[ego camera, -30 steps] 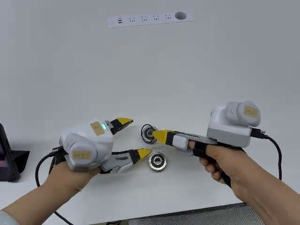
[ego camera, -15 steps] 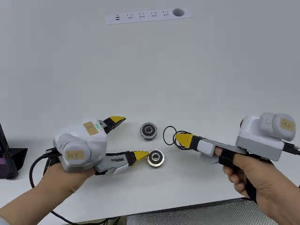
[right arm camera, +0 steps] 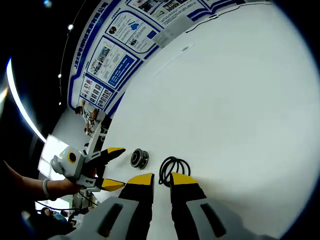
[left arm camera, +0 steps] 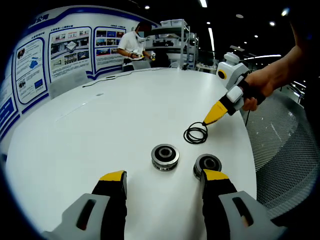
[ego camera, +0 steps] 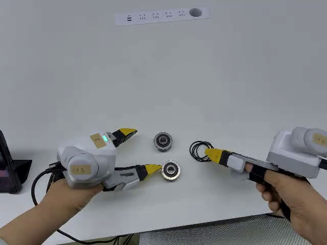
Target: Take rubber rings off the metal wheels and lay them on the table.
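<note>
The rubber rings (ego camera: 200,150) have slid right, away from the far metal wheel (ego camera: 162,141). Our left tongs (ego camera: 140,149) stand spread, one tip just beside the near metal wheel (ego camera: 171,171). The rings lie on the desk (ego camera: 230,92) at our right tongs (ego camera: 212,153), whose jaws are nearly together; we cannot tell whether they pinch the rings.

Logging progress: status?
Left claw open beside near wheel. Right claw tip at rings, grip unclear. Rings on table. Nothing blocking.

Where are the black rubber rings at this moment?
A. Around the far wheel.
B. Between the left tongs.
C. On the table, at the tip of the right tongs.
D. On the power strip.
C: the rings lie on the table, right at the tip of the right tongs.
</note>
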`<action>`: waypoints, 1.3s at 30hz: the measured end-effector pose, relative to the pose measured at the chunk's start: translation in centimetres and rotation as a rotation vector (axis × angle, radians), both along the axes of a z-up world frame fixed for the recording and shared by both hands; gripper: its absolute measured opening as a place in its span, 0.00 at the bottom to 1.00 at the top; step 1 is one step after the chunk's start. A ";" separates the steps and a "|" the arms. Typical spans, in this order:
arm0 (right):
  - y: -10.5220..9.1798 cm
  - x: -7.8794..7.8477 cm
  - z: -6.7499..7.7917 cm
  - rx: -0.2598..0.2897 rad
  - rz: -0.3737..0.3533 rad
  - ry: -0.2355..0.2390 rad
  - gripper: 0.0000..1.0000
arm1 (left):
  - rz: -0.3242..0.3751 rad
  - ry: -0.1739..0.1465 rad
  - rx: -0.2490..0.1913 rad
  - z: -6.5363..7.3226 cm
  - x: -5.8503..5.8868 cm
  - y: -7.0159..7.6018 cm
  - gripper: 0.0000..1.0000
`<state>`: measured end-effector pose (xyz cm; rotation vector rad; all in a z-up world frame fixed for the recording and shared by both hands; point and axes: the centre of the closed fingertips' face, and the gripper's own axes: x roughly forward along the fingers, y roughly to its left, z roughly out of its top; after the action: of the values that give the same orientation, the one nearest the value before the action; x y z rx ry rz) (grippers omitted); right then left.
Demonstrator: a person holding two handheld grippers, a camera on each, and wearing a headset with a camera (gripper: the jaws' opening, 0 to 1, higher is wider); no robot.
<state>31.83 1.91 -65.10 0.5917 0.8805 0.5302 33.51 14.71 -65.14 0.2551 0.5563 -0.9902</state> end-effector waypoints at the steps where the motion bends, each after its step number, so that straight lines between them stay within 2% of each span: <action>1: 0.0 0.0 0.1 -0.021 0.014 -0.011 0.17 | 0.001 0.000 0.000 0.0 0.0 0.0 0.61; 5: -0.1 -0.3 0.0 -0.104 0.078 -0.058 0.24 | 0.005 0.001 -0.006 0.2 -0.2 0.1 0.61; 7: -0.1 -0.5 0.0 -0.109 0.083 -0.055 0.26 | 0.003 0.000 -0.005 0.3 -0.4 0.2 0.61; 12: -0.1 -0.9 0.3 -0.158 0.135 -0.102 0.37 | 0.013 0.003 -0.020 0.9 -1.0 0.4 0.61; 13: 0.0 -1.2 0.5 -0.168 0.159 -0.122 0.38 | 0.017 0.003 -0.028 1.1 -1.2 0.4 0.61; 15: 0.1 -1.6 0.5 -0.183 0.182 -0.131 0.40 | 0.021 0.004 -0.035 1.4 -1.5 0.5 0.61; 17: 0.1 -1.9 0.7 -0.215 0.218 -0.166 0.41 | 0.022 0.003 -0.039 1.6 -2.0 0.6 0.61; 19: 0.3 -2.5 0.9 -0.226 0.245 -0.174 0.44 | 0.022 0.004 -0.041 1.7 -2.5 0.8 0.62; 21: 0.3 -2.9 0.9 -0.260 0.285 -0.207 0.47 | 0.024 0.004 -0.042 1.9 -3.0 1.0 0.62; 28: 0.7 -4.7 0.7 -0.366 0.413 -0.269 0.56 | 0.059 -0.001 -0.046 2.5 -4.3 2.2 0.62; 35: 1.0 -6.3 1.0 -0.428 0.476 -0.314 0.62 | 0.079 -0.018 -0.048 3.4 -6.1 3.1 0.63; 39: 0.9 -6.5 1.3 -0.456 0.490 -0.353 0.69 | 0.093 -0.022 -0.050 3.5 -7.0 3.7 0.65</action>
<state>25.28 2.85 -63.84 -0.1435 0.7700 0.8148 26.55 18.37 -61.61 0.1936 0.5188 -0.9087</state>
